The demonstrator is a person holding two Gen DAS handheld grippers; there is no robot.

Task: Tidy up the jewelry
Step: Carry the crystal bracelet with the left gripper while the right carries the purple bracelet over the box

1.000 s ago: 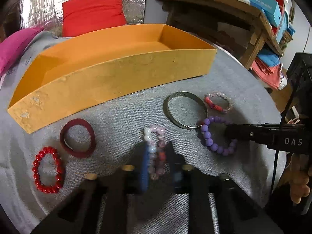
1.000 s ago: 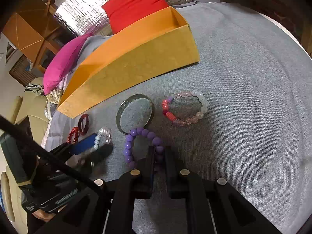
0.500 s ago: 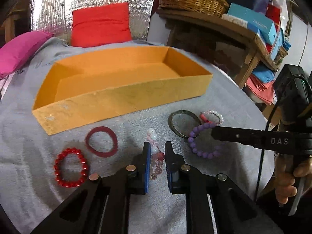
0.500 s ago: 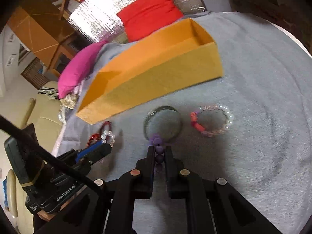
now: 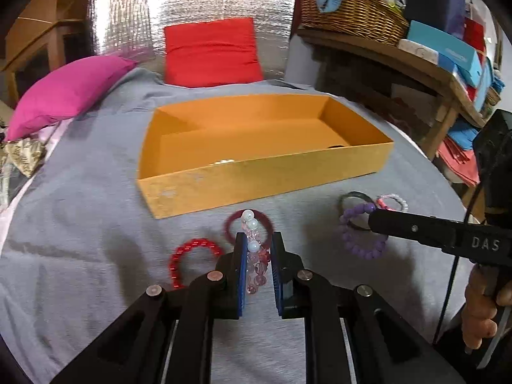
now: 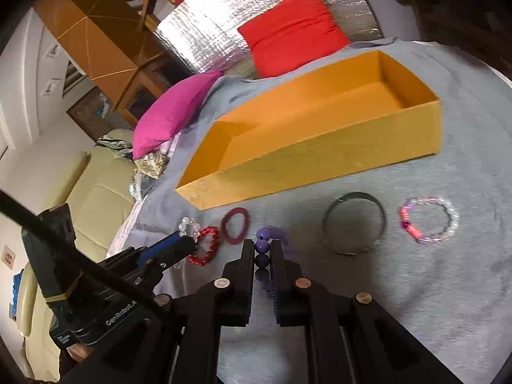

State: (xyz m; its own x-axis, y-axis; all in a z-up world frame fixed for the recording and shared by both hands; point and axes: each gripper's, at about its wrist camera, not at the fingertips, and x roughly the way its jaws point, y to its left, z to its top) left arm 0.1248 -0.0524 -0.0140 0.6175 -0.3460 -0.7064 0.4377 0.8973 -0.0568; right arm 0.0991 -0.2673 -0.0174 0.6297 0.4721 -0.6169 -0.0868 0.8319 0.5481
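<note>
Shelf box [image 5: 444, 49], right claw [image 5: 371, 216] "DAS"

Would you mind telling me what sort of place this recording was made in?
Most likely a lived-in home room: a cream sofa beside a grey-covered table, pink cushion and red cushion, and a cluttered wooden shelf holding a wicker basket.

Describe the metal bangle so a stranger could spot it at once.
Find the long orange box on the grey cloth. Before its right end lies the metal bangle, between a dark red ring and a pink-and-clear bead bracelet. It alone is smooth and beadless.
</note>
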